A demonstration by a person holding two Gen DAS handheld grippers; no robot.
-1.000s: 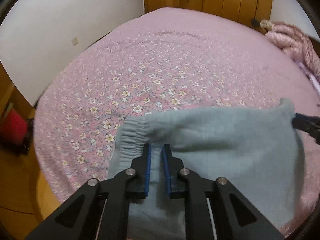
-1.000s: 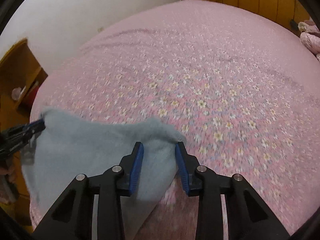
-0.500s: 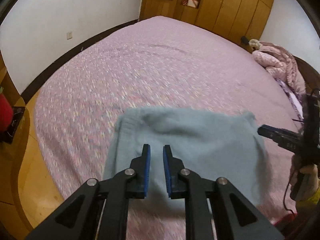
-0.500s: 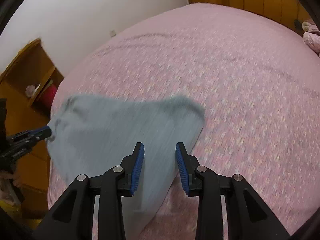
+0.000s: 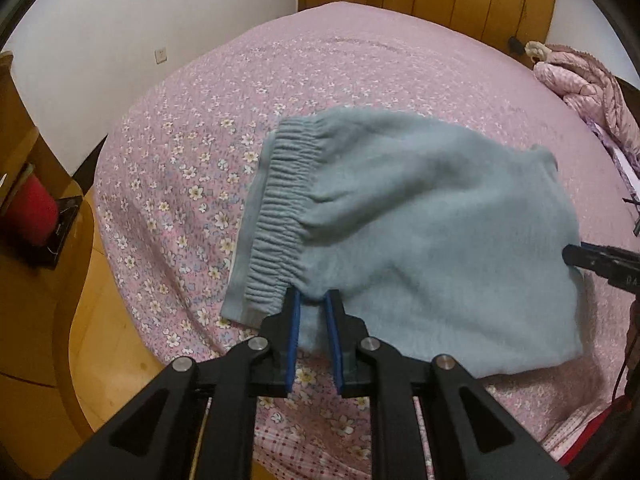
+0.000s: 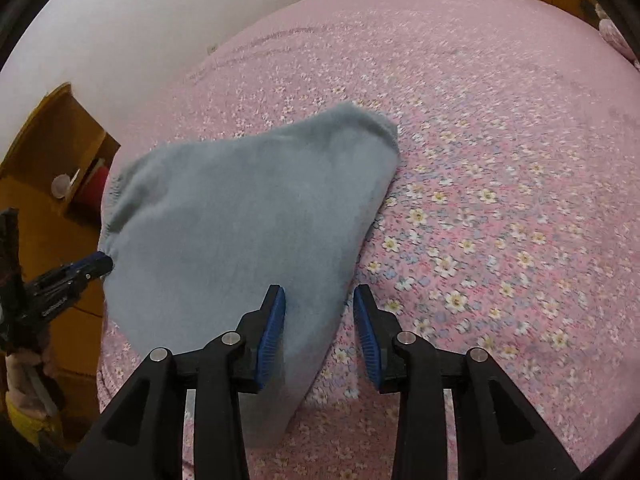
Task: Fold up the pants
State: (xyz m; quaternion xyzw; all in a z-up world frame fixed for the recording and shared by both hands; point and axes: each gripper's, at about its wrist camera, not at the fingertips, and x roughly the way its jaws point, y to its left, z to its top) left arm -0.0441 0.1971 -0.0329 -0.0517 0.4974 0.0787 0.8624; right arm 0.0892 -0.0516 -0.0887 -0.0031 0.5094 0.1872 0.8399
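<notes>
1. Pants first: the soft grey-blue fleece pants with the gathered elastic waistband are already doubled over into a short bundle, sitting near the front edge of the pink floral bed sheet, well apart from the pink quilted jacket heaped at the far right corner.

2. Your left hand-held gripper is squeezed narrow and has a pinch of fleece between its blue pads, right at the near corner just beside the waistband. So that one's holding the pants.

3. Your right hand-held gripper sits at a medium gap. The near right edge of the bundle runs between its fingers, touching the left pad, but the right pad looks clear of the cloth. I'd call that not gripping, just straddling the edge.

4. Step-wise, my read is you're at the laying-down and squaring-up part of a fold: the fabric looks partly draped rather than flat, and the right side humps up.

5. Next move, I reckon: lower both corners so the bundle settles flat on the bed, keep the near edge straight between your two hands, then let the left pinch go without dragging the top layer.

6. Watch out: the fleece looks grippy and floppy, so pulling back too quickly could peel the fold open.
</notes>
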